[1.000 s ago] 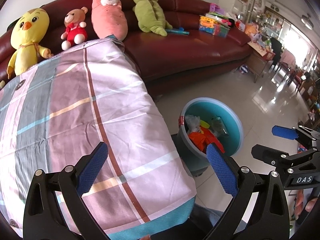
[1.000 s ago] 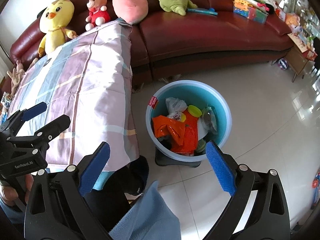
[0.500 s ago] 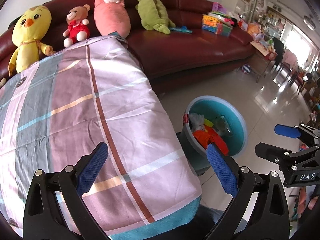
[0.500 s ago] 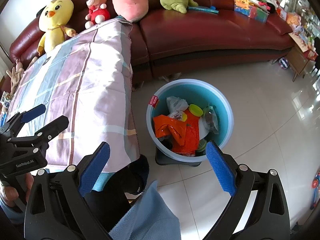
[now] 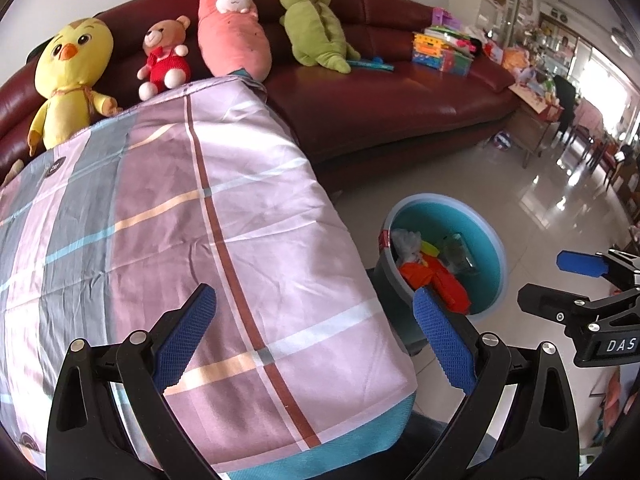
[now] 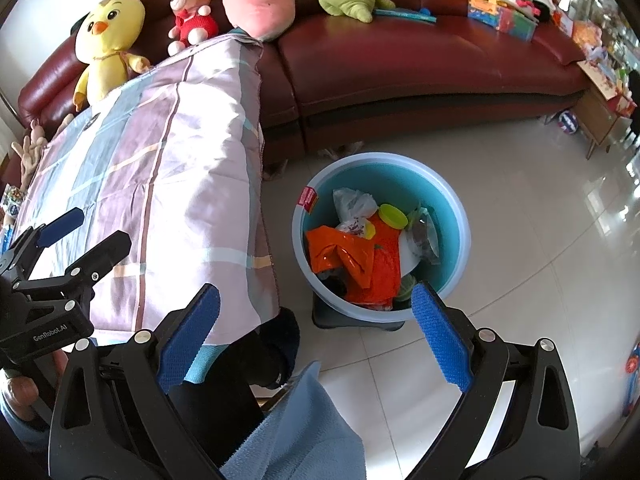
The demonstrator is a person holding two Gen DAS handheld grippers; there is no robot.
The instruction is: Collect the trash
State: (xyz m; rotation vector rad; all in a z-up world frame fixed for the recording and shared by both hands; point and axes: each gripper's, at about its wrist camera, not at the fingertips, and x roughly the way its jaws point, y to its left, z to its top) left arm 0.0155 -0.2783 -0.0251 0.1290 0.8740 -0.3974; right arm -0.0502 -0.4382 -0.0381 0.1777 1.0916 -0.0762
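Observation:
A light blue bin stands on the tiled floor right of the table. It holds an orange bag, a white bag, a yellow lid and other wrappers. It also shows in the left wrist view. My left gripper is open and empty above the table's near right corner; it shows in the right wrist view. My right gripper is open and empty, above the floor just short of the bin; it shows in the left wrist view.
A checked pink and grey cloth covers the table. A dark red sofa behind carries plush toys and boxes. A person's dark leg and foot and a blue cloth lie below the right gripper.
The left gripper has drifted slightly left and back, so the bin sits further right in its view. The right gripper has barely moved. Both stay open.

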